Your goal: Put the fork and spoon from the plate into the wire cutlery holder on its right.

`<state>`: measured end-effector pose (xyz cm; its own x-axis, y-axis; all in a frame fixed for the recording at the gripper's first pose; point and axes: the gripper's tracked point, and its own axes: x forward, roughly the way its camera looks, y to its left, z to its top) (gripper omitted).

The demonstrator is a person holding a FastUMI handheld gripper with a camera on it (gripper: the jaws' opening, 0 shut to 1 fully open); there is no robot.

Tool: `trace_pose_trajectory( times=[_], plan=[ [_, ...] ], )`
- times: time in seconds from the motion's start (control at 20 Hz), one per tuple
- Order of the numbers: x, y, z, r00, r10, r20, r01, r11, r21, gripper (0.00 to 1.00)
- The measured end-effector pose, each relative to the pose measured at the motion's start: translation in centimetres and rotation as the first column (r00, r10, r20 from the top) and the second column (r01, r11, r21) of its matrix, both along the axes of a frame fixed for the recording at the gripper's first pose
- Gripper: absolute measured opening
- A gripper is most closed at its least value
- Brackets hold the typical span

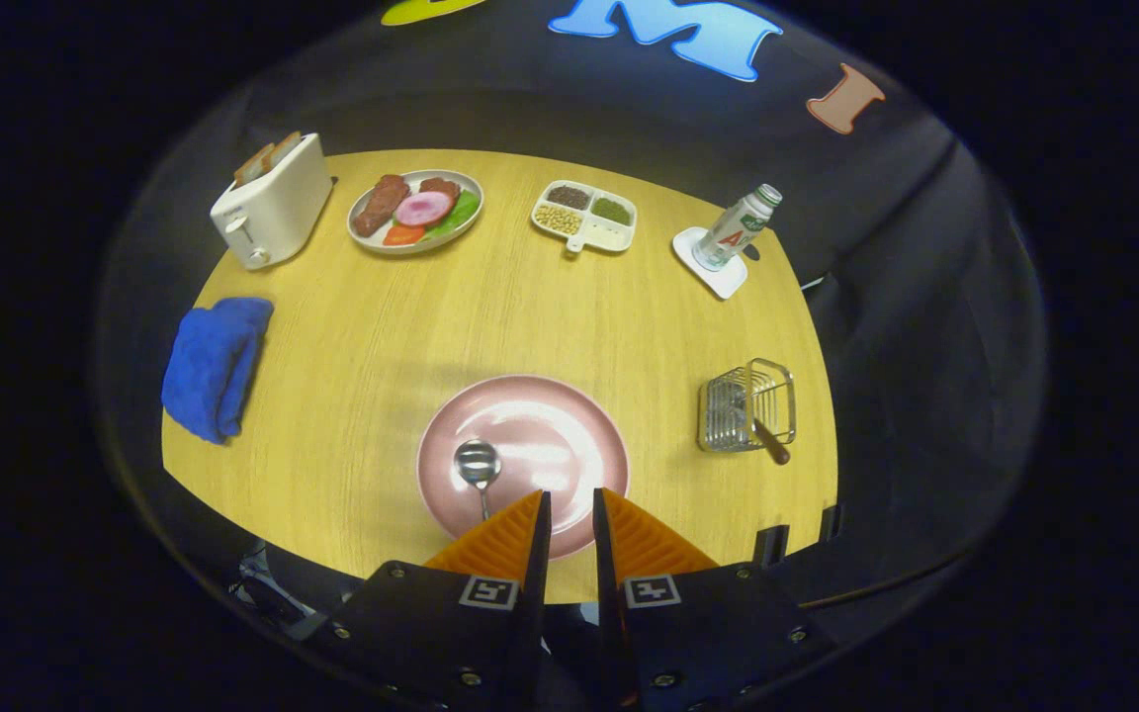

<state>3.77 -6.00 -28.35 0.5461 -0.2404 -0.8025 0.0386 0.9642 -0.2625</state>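
While the spoon lies on the plate, the job looks half done.
Gripper: the gripper [570, 514] hangs over the near rim of the pink plate [569, 420], fingers parted by a narrow gap, gripping nothing.
Spoon: one spoon [478, 465], bowl up, just ahead-left of the fingers, handle pointing back at them, handy for a pinch.
Fork: one dark-handled utensil, likely the fork [767, 440], leans in the wire cutlery holder [745, 406], ahead-right, handle poking out.
Counter: the counter [382, 346] carries, far beyond, one toaster [271, 203], one food plate [415, 211], one divided dish [585, 216], one bottle [736, 228]; one blue cloth [215, 367] at left.
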Motion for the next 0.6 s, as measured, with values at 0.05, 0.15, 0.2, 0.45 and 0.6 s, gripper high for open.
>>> trace_pose_trajectory(
  times=[0.05, 0.15, 0.2, 0.45, 0.6],
  plan=[
    [-0.8, 0.5, -0.8, 1.000, 0.011, -0.012, -0.011, 1.000, -0.011, 0.25],
    [-2.4, 1.6, -2.6, 0.998, 0.042, -0.041, -0.043, 0.999, -0.027, 0.24],
    [-2.9, 2.0, -3.5, 0.997, 0.056, -0.054, -0.058, 0.998, -0.034, 0.25],
    [-5.5, 2.9, -7.3, 0.990, 0.088, -0.107, -0.094, 0.994, -0.051, 0.25],
    [-6.0, 2.1, -8.5, 0.990, 0.080, -0.115, -0.090, 0.992, -0.086, 0.25]
  ],
)
